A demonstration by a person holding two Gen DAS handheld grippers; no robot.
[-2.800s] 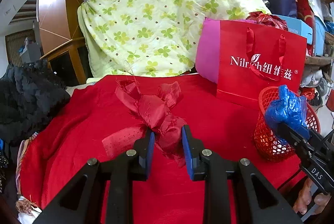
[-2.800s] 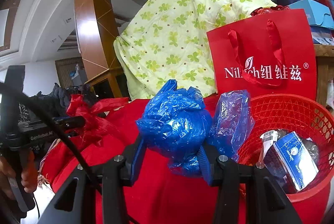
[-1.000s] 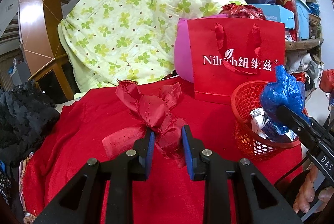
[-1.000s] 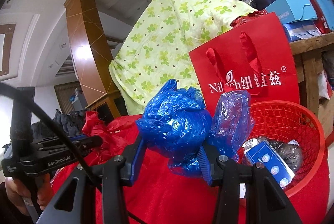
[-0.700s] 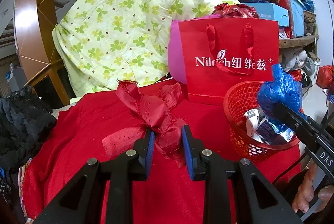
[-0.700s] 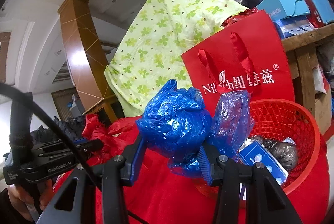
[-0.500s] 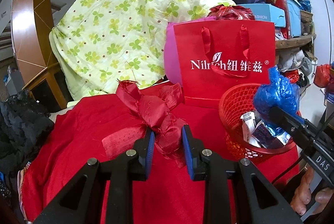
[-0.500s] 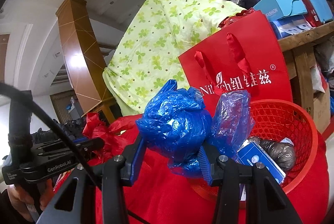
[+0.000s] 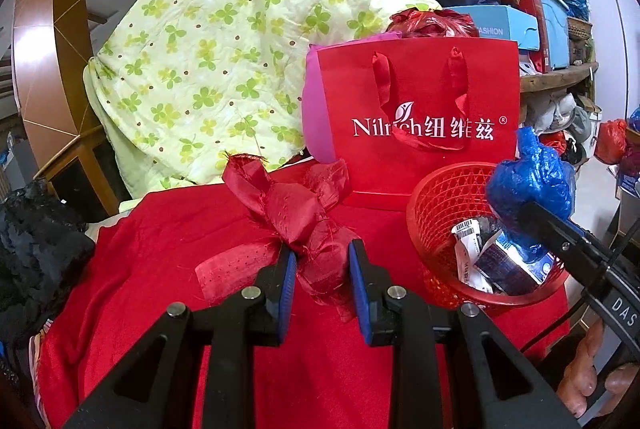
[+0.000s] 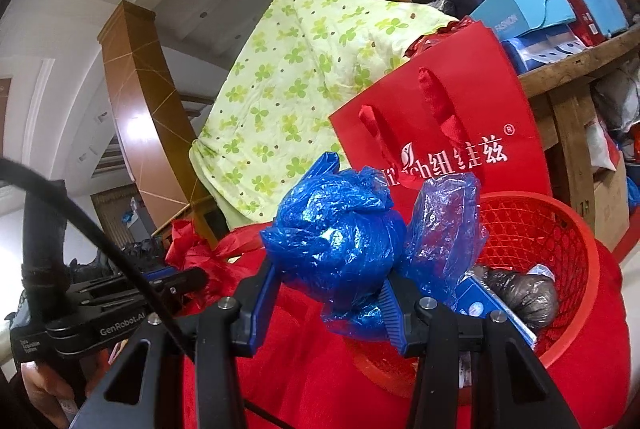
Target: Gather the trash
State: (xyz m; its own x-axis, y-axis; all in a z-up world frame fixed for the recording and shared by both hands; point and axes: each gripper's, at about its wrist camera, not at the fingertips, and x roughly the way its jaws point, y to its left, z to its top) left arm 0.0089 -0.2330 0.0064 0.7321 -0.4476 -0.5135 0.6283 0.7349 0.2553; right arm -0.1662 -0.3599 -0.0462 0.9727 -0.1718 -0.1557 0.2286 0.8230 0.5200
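left tongs (image 9: 322, 279) pinching crumpled red ribbon scrap (image 9: 298, 213), scrap trailing up and away over red-covered surface (image 9: 160, 237), left of red mesh basket (image 9: 440, 201), right tongs (image 10: 330, 295) near level, clamped on rounded blue plastic bag wad (image 10: 336, 229) at the basket's near rim, red gift bag (image 9: 420, 109) behind basket

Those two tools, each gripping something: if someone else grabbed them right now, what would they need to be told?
Left tool: shut on the red cloth scrap, over the red tablecloth.
Right tool: shut on the blue bag, held by the near rim of the red basket.
Done: the basket already holds a few wrappers and a grey wad.
Left: release the blue bag into the basket, then bring the cloth scrap over and drop it in too.
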